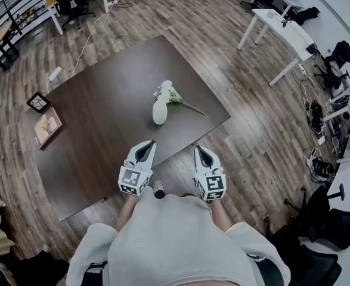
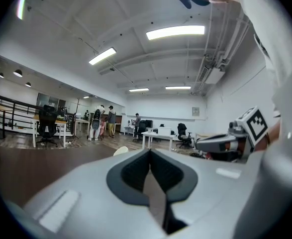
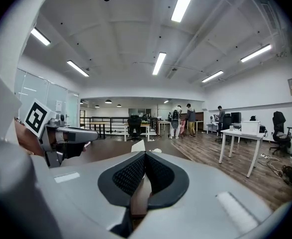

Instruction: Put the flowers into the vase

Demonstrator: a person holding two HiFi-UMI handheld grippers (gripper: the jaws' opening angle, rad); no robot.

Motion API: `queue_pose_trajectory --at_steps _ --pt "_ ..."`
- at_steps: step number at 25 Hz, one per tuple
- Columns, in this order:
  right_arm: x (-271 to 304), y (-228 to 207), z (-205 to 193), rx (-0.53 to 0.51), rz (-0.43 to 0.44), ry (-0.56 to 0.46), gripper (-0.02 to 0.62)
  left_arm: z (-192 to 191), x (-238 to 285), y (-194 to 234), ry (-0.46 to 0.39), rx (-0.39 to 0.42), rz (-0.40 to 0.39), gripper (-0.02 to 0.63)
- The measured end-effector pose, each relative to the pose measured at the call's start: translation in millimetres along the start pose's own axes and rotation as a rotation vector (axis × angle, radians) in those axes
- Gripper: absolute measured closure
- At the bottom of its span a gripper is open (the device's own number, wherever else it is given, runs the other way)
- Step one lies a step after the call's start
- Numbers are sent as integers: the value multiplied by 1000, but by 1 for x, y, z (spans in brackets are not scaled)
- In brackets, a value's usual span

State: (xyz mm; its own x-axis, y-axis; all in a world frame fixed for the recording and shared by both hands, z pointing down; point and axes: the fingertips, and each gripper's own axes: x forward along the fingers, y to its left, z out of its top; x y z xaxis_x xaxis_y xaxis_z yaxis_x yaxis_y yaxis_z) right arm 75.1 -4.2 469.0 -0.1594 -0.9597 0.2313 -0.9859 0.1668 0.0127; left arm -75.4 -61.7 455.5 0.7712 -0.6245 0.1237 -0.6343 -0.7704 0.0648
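Note:
A white vase point(image 1: 159, 111) stands near the middle of the dark brown table point(image 1: 103, 100). The flowers point(image 1: 170, 93), white blooms with a green stem running right, lie on the table beside it. My left gripper point(image 1: 147, 145) and right gripper point(image 1: 199, 150) hover side by side over the table's near edge, short of the vase. Both are shut with nothing in them. In the left gripper view the vase top point(image 2: 120, 151) peeks over the closed left gripper point(image 2: 149, 151). In the right gripper view the vase point(image 3: 137, 146) and flowers point(image 3: 156, 150) show beyond the closed right gripper point(image 3: 145, 154).
A small framed picture point(image 1: 38, 102) and a wooden tray point(image 1: 47, 127) sit at the table's left end. White desks point(image 1: 281, 31) and office chairs point(image 1: 333, 222) stand on the wood floor to the right. Several people point(image 2: 102, 121) stand far across the room.

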Motion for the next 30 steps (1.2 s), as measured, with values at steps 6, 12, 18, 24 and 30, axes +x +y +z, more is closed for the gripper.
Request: queue_pose_trajectory --at_steps 6,12,18,24,30 --pt "34 -19 -2 4 15 18 598 -10 26 26 11 -32 38 597" --pt "75 -38 11 -9 102 1 597 2 56 41 7 -24 107 597" --pt "109 -59 32 -13 185 -29 598 15 80 53 6 -24 186 597" --pt "125 -76 22 1 245 -18 597 12 93 52 17 -17 238 597" --pt "142 -69 3 13 293 30 598 -10 92 58 60 -29 268 597"
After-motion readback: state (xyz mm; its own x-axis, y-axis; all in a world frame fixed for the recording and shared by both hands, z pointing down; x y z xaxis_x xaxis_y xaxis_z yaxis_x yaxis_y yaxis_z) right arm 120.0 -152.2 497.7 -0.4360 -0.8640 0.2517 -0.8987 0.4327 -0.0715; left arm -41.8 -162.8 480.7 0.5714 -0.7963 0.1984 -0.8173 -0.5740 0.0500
